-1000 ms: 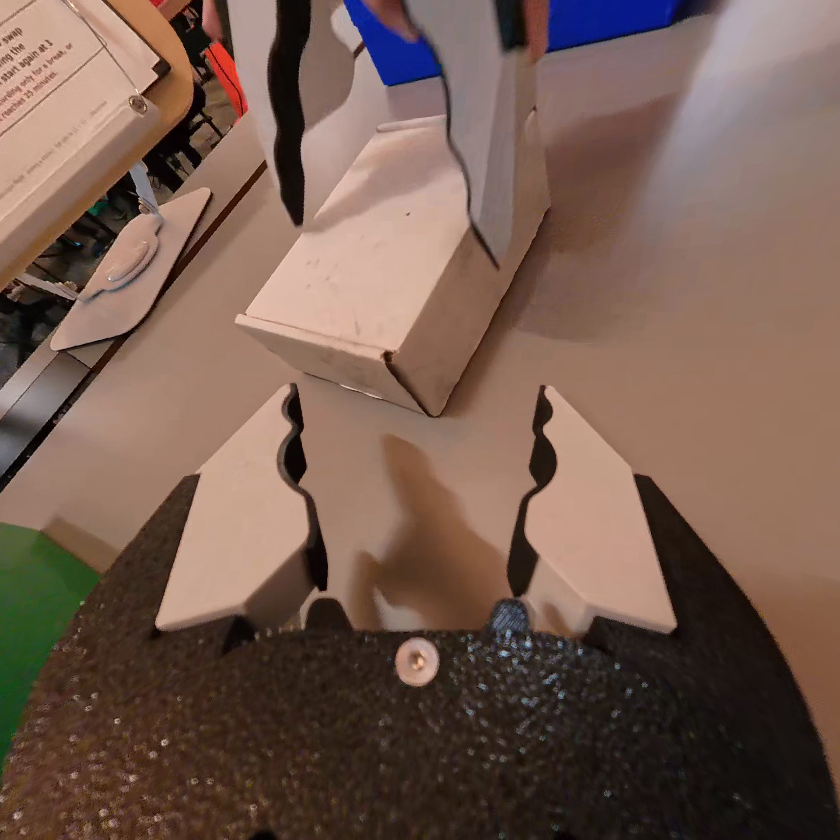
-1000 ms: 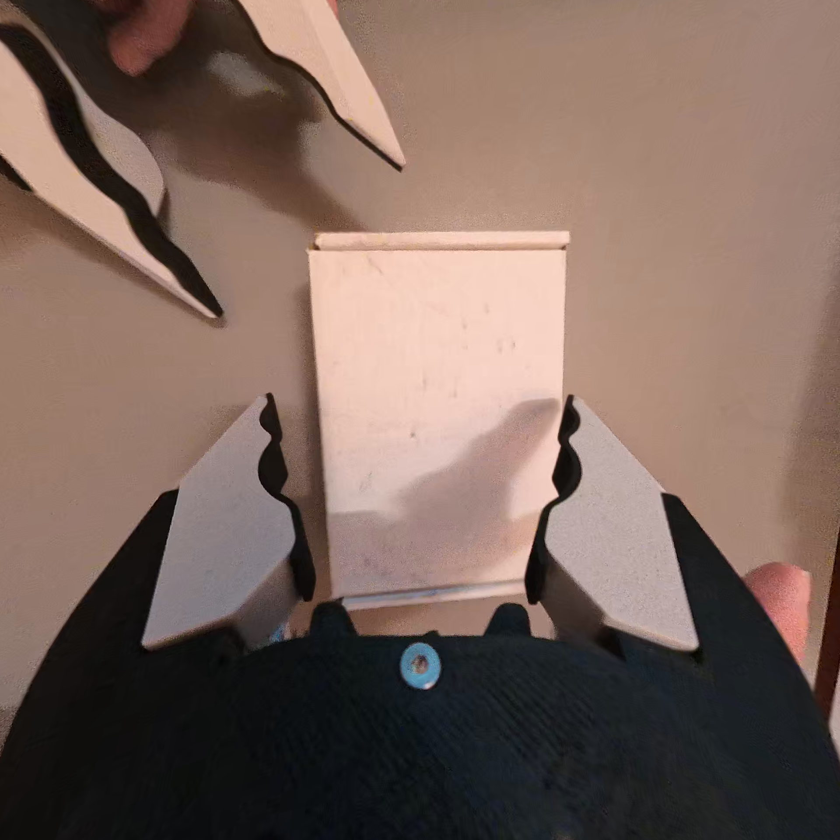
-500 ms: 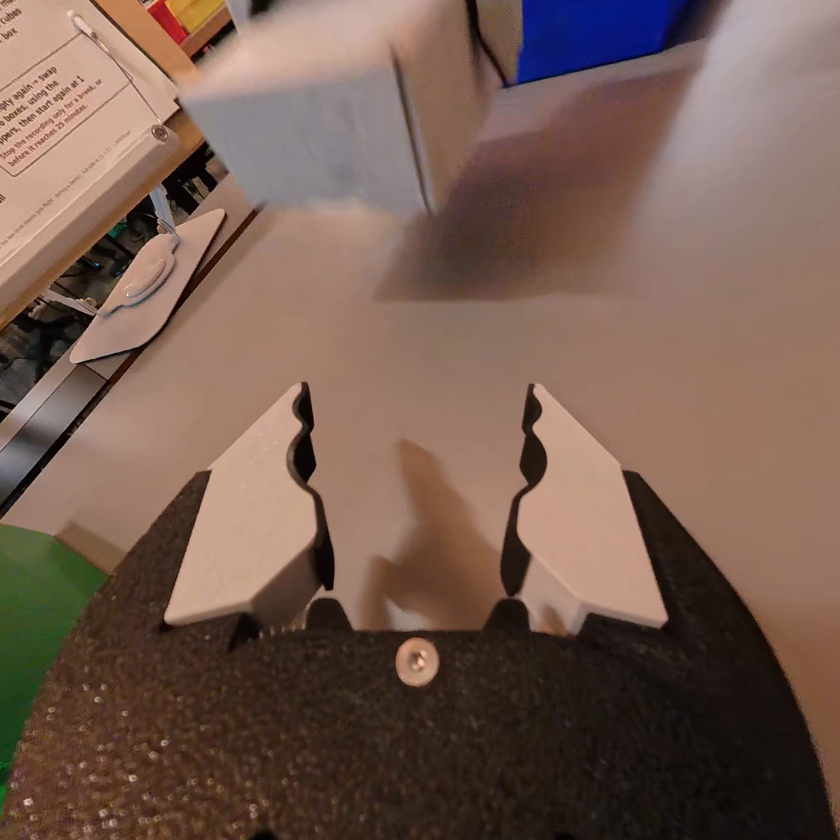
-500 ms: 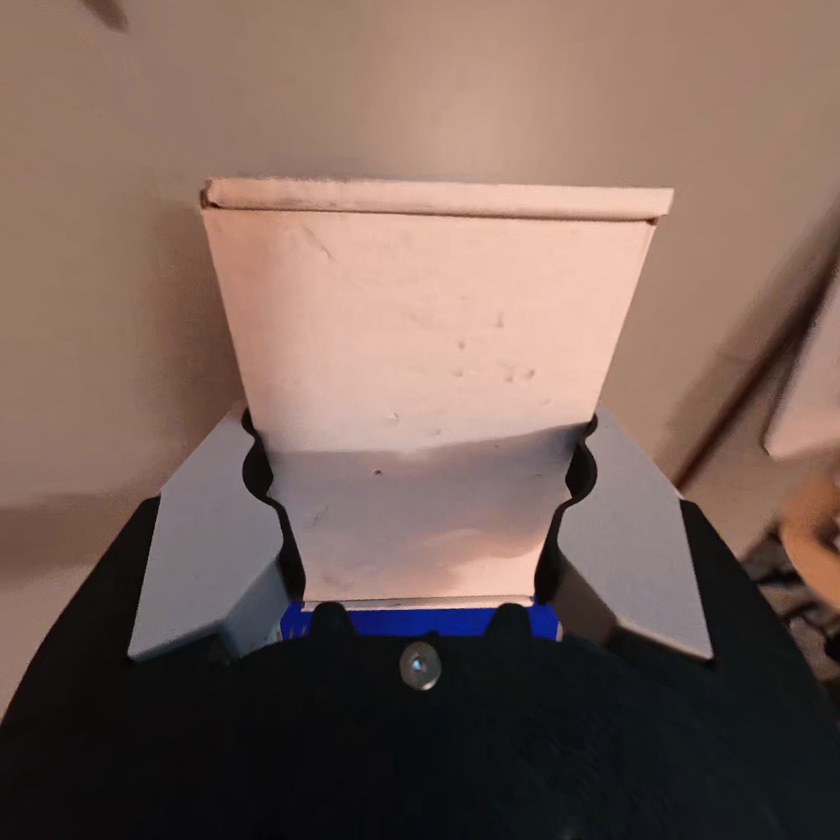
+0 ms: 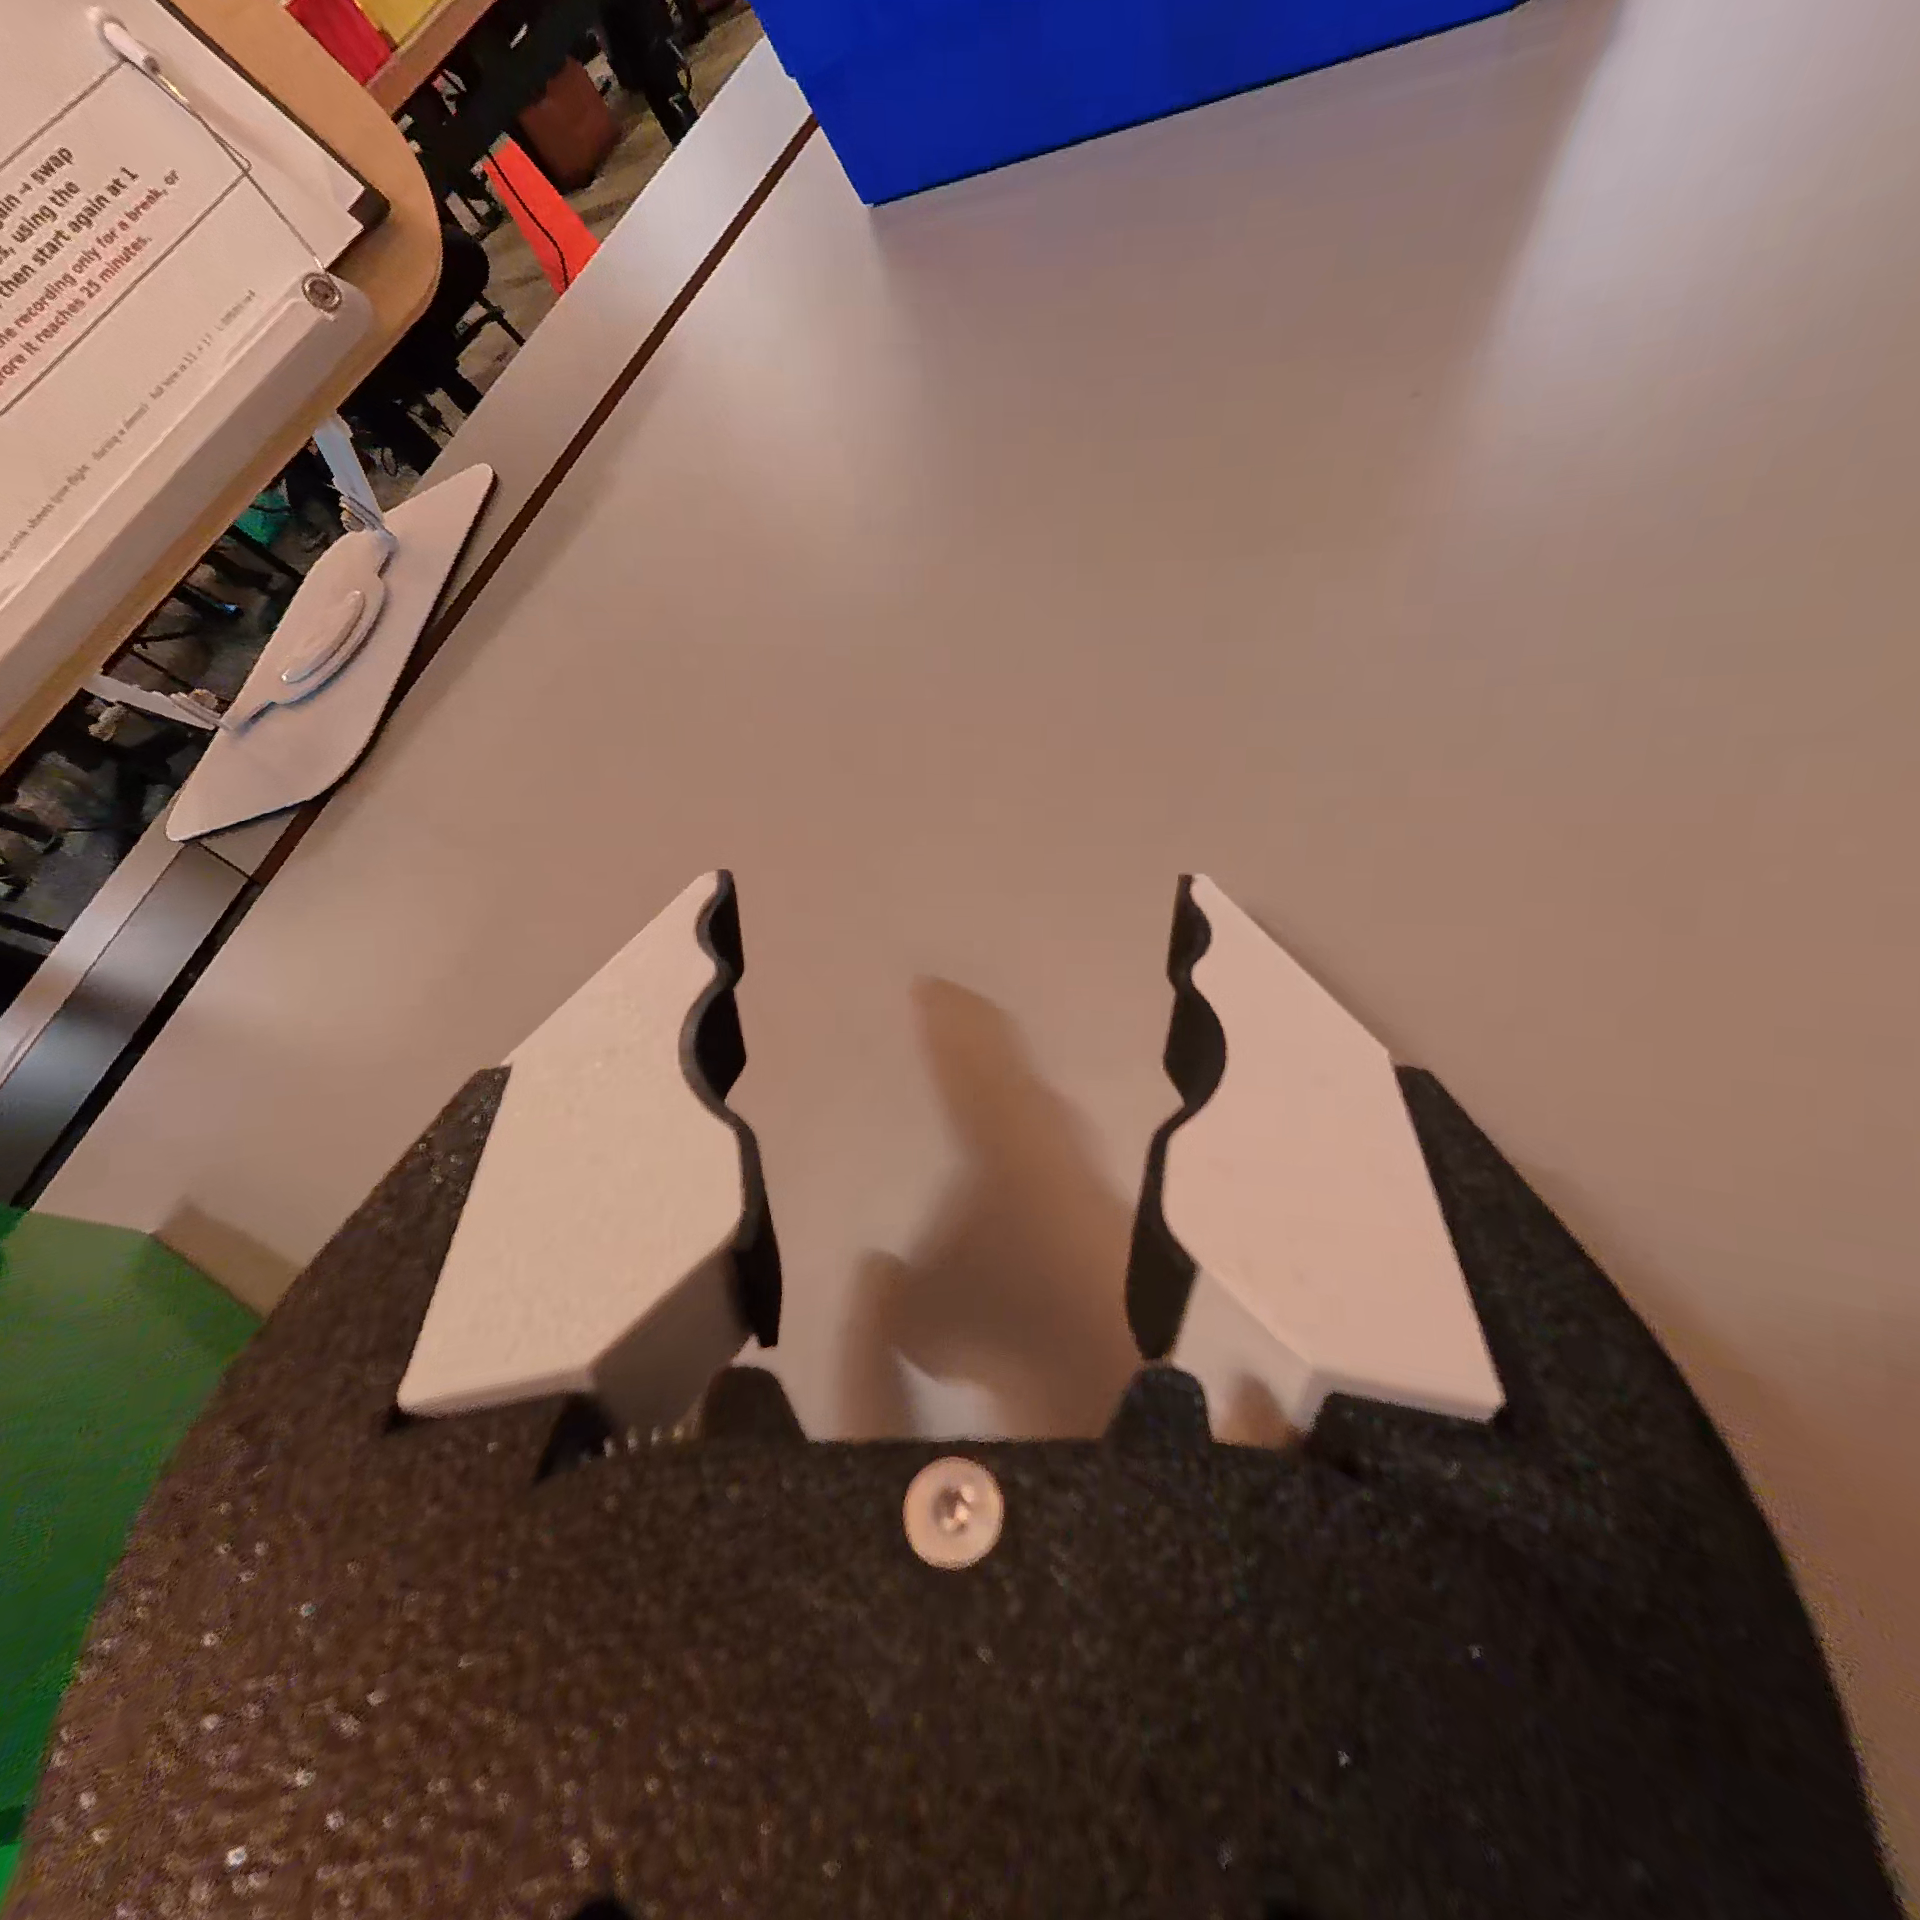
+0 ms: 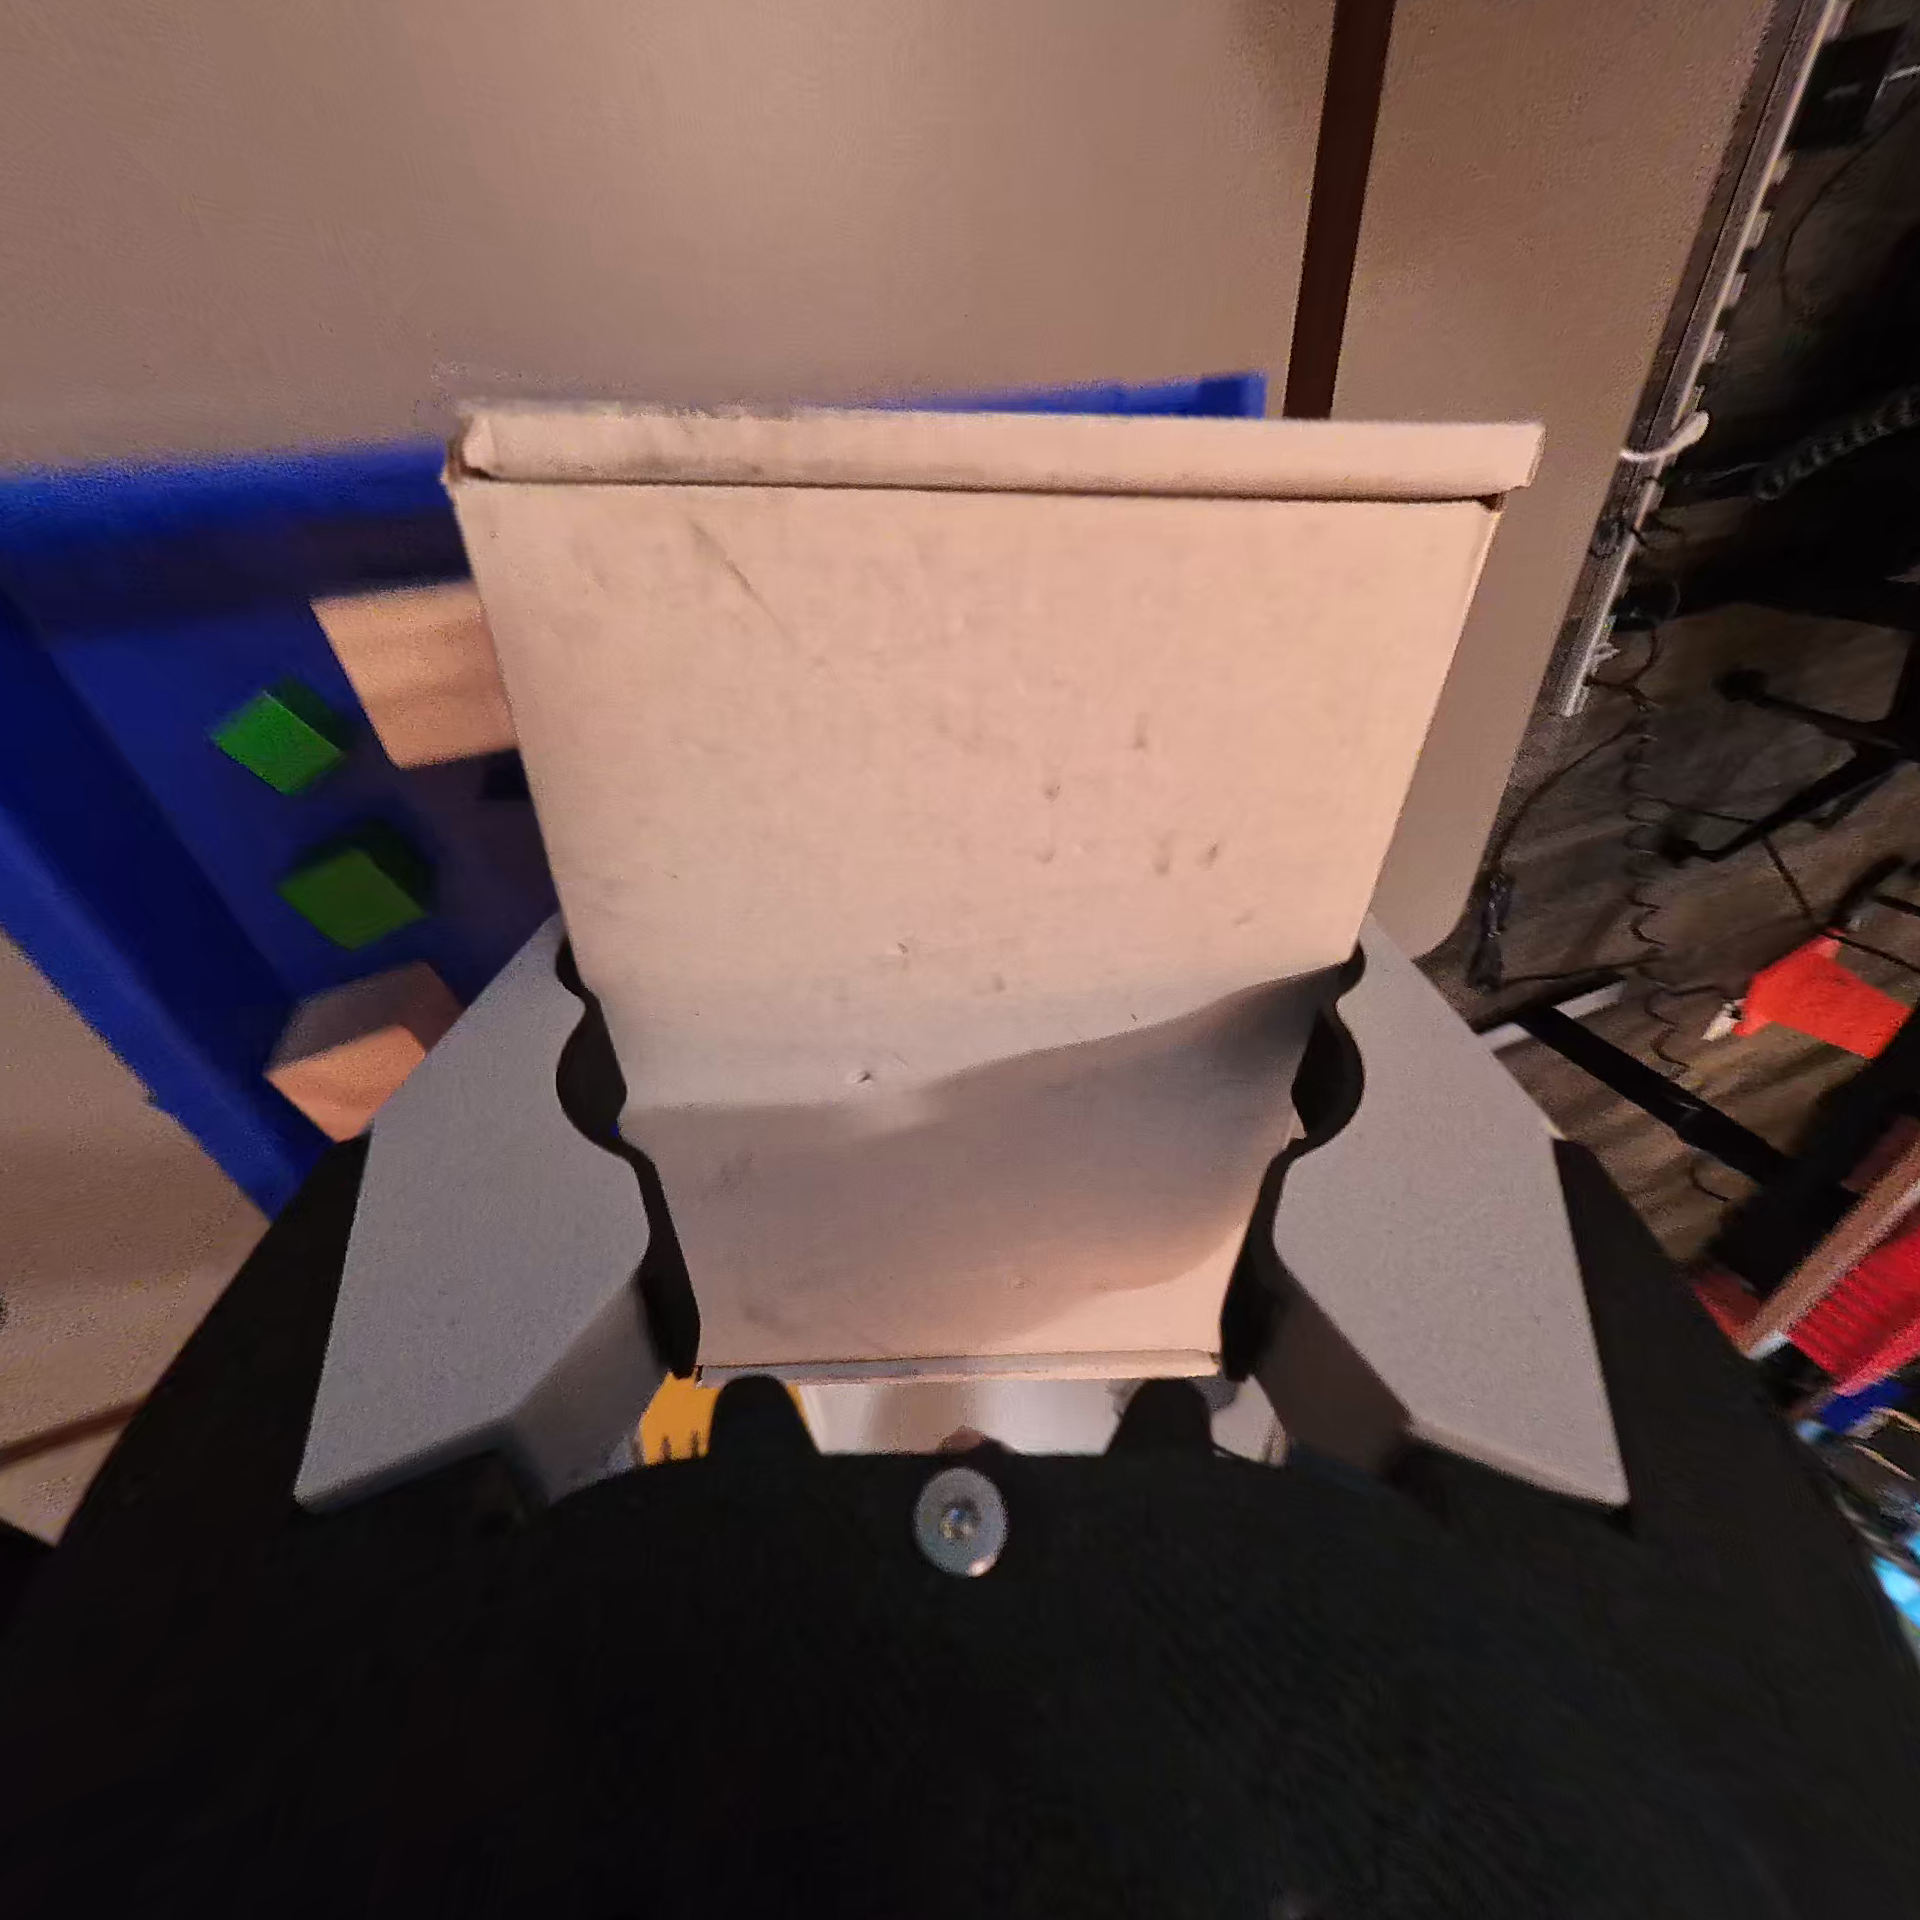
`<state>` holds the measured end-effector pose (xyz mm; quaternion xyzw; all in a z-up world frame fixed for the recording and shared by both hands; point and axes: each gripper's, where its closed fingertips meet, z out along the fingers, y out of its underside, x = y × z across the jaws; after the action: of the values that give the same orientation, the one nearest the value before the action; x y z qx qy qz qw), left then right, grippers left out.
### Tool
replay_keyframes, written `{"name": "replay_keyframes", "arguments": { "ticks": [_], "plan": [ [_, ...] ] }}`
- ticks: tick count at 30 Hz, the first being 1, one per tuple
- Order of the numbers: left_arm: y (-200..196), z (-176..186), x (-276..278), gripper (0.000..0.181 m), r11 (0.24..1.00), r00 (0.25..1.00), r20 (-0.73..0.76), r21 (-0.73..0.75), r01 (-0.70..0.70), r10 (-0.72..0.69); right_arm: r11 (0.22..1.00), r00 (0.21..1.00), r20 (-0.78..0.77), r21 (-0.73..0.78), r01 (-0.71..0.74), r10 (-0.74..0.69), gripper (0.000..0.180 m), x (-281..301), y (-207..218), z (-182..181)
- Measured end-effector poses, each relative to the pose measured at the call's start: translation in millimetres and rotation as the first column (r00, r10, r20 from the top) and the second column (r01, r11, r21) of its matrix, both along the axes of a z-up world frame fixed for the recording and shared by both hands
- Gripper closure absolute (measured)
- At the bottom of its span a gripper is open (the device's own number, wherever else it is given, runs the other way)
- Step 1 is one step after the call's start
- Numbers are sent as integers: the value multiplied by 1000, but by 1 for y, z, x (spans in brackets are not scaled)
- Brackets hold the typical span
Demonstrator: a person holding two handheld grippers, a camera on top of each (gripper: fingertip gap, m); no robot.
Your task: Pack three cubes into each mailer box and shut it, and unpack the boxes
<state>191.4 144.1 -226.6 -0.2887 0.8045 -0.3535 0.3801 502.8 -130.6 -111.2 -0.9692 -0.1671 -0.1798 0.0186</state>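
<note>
My right gripper (image 6: 964, 935) is shut on a closed white mailer box (image 6: 966, 727), fingers on its two sides, and holds it in the air over a blue bin (image 6: 114, 852). Two green cubes (image 6: 278, 740) (image 6: 353, 894) and two pale boxes (image 6: 416, 675) (image 6: 353, 1049) lie in the bin. My left gripper (image 5: 954, 888) is open and empty, low over the bare grey table (image 5: 1143, 520). The blue bin (image 5: 1091, 83) stands at the far end in the left wrist view. What the held box contains is hidden.
A clipboard with a printed sheet (image 5: 125, 312) stands on a stand with a flat base (image 5: 332, 665) to the left. A green object (image 5: 94, 1403) sits at the lower left. The table's edge (image 6: 1335, 208) lies to the right, with floor clutter and cables beyond.
My right gripper shut on the mailer box, lifted it off the table and carried it over the blue bin. My left gripper stayed open and low; the box left its view.
</note>
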Motion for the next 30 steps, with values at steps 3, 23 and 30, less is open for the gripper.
{"name": "replay_keyframes", "arguments": {
  "ticks": [3, 23, 30],
  "plan": [
    [0, -2, 0, 100, 1000, 1000, -3, 12, -1, 1, 992, 1000, -2, -128, -17, 17, 46, 13, -22, -20],
    [0, -8, 1, 97, 1000, 999, -50, 29, -1, 2, 990, 967, 209, 43, 138, -144, 56, 36, -33, -25],
    [-41, 24, 21, 96, 980, 1000, -10, -196, -29, 28, 762, 645, 436, 515, 393, -627, 71, -37, -111, 26]
  ]
}}
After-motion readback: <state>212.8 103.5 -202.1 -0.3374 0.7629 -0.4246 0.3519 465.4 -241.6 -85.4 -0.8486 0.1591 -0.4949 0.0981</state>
